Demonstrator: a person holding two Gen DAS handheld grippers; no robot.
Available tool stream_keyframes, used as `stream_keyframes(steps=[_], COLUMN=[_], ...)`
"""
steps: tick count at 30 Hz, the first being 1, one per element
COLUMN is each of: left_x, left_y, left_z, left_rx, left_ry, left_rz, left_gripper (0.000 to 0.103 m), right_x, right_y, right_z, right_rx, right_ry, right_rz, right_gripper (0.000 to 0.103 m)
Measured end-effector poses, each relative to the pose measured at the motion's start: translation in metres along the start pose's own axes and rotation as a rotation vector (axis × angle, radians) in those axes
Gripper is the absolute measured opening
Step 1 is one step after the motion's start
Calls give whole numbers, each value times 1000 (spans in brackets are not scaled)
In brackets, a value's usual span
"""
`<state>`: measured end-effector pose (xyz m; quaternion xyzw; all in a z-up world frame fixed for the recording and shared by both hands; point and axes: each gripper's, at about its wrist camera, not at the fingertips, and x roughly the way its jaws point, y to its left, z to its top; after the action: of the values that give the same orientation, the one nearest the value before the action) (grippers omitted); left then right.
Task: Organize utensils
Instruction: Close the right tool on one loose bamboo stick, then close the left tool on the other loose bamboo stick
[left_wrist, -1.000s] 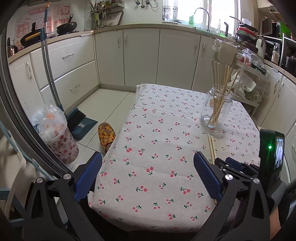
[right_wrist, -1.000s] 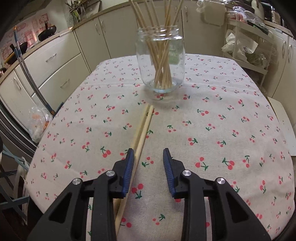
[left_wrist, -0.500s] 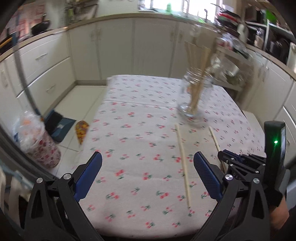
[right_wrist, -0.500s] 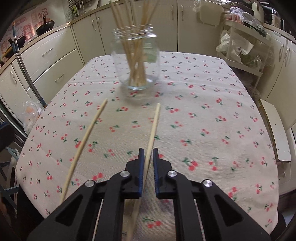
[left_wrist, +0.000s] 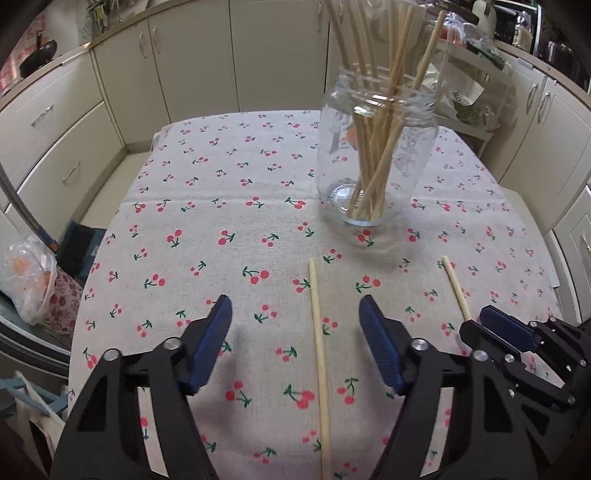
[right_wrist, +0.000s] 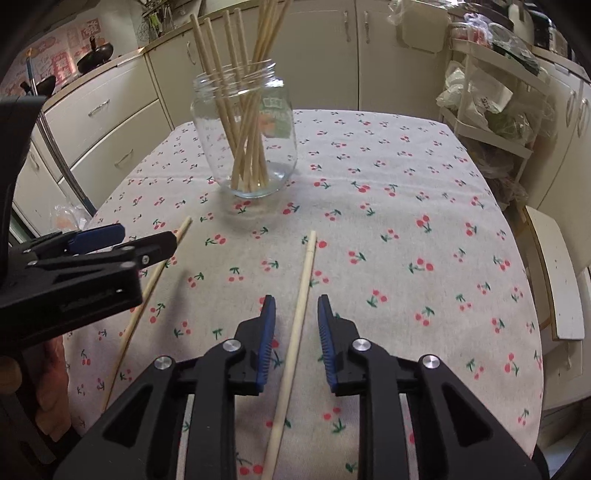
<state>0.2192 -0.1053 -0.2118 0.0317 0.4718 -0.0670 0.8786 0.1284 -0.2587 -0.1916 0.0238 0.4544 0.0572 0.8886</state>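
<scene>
Between each gripper's parted jaws a loose chopstick lies lengthwise toward the jar (left_wrist: 376, 162): left gripper (left_wrist: 295, 347) over left chopstick (left_wrist: 318, 343), right gripper (right_wrist: 295, 332) over right chopstick (right_wrist: 301, 306).

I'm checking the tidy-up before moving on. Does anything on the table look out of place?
Yes: two loose chopsticks lie flat on the cherry tablecloth instead of standing in the glass jar with the rest. One lies between the left gripper's open fingers, the other between the right gripper's.

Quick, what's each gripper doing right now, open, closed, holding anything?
Left gripper: open, empty, a loose chopstick lying between its fingers.
Right gripper: open, straddling the other chopstick, not clamped.
</scene>
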Motion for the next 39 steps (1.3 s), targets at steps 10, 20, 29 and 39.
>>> stream_keyframes(steps=[10, 20, 29, 39], left_x=[10, 16, 2, -100], left_y=[-2, 1, -7, 34], left_z=[-3, 5, 2, 33], left_rx=[67, 77, 113, -87], left_ry=[49, 74, 26, -318], left_rz=[-46, -11, -58, -273], left_gripper=[5, 44, 4, 4], right_x=[6, 12, 5, -23], right_y=[-7, -5, -21, -42], right_z=[5, 13, 6, -14], right_rx=[-42, -77, 87, 355], right_ry=[43, 64, 60, -81], right_rz=[11, 11, 124, 256], right_gripper=[6, 6, 6, 6])
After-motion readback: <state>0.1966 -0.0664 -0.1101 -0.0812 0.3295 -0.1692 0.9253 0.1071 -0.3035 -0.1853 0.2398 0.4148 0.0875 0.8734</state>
